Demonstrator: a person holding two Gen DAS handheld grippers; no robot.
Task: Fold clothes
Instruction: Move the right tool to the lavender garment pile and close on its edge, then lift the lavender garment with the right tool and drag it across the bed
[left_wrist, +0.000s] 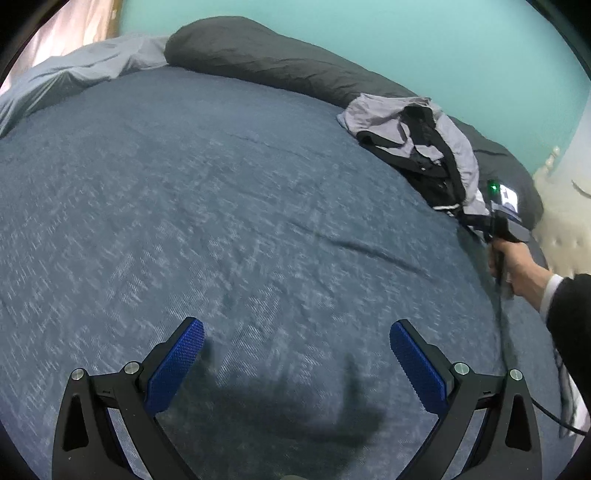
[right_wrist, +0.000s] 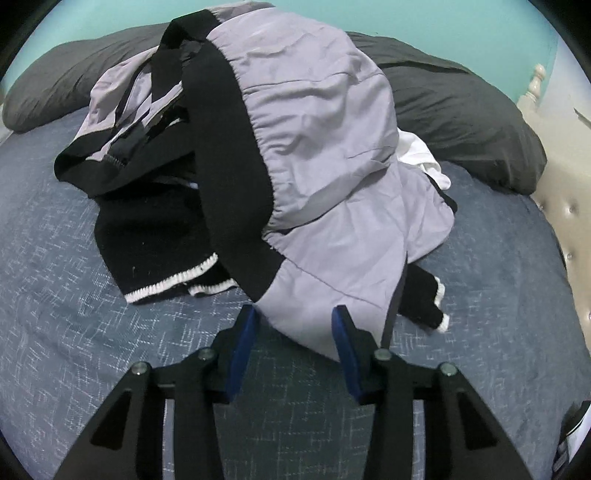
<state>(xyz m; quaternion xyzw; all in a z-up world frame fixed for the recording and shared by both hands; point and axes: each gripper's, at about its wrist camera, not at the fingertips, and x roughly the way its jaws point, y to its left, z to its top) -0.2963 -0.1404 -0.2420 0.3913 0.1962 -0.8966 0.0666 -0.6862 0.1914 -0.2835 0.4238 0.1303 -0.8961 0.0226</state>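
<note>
Risk lies in the heap of clothes (right_wrist: 295, 155): black garments (right_wrist: 155, 236) are tangled under the grey shorts (right_wrist: 325, 206), so a pull could drag several together. The heap sits on the bed (right_wrist: 92, 332) before the dark pillow (right_wrist: 461, 110). Right gripper (right_wrist: 295, 325) is half-open around the shorts' hem; left gripper (left_wrist: 295, 343), released, hovers well apart from the heap.

My left hand-held gripper (left_wrist: 297, 341) jaws wide apart, nothing between, my right hand-held gripper (right_wrist: 293, 326) jaws partly open, right hand (left_wrist: 517, 264) gripping handle, arm outstretched.
</note>
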